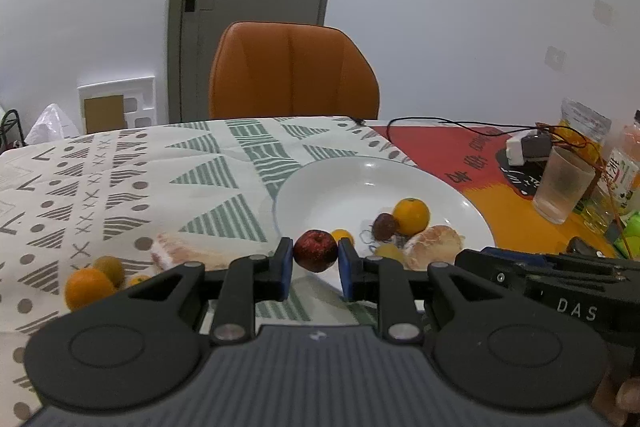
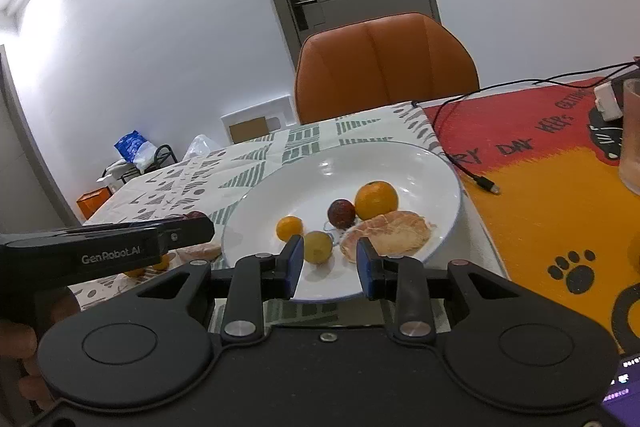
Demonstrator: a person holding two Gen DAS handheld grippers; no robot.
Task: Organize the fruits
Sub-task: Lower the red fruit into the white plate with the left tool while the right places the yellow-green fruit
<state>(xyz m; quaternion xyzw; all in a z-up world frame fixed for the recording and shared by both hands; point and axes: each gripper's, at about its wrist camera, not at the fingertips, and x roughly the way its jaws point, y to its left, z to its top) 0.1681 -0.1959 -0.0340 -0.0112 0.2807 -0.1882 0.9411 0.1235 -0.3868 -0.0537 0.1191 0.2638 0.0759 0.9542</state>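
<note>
My left gripper (image 1: 315,259) is shut on a dark red fruit (image 1: 315,250), held just over the near left rim of the white plate (image 1: 320,187). On the plate lie an orange (image 1: 411,215), another dark red fruit (image 1: 385,226), a small orange fruit (image 1: 342,235), a yellow fruit (image 1: 389,251) and a peeled pomelo piece (image 1: 434,247). My right gripper (image 2: 329,259) is open and empty above the plate's near edge (image 2: 400,163), its fingers either side of the yellow fruit (image 2: 318,247) and the pomelo piece (image 2: 390,233). The left gripper's body (image 2: 108,251) shows at the left of the right wrist view.
On the patterned cloth left of the plate lie an orange (image 1: 88,287), a green-yellow fruit (image 1: 110,269) and another pomelo piece (image 1: 184,251). A plastic cup (image 1: 564,187), bottles, a charger and a black cable (image 2: 480,183) sit to the right. An orange chair (image 1: 294,71) stands behind the table.
</note>
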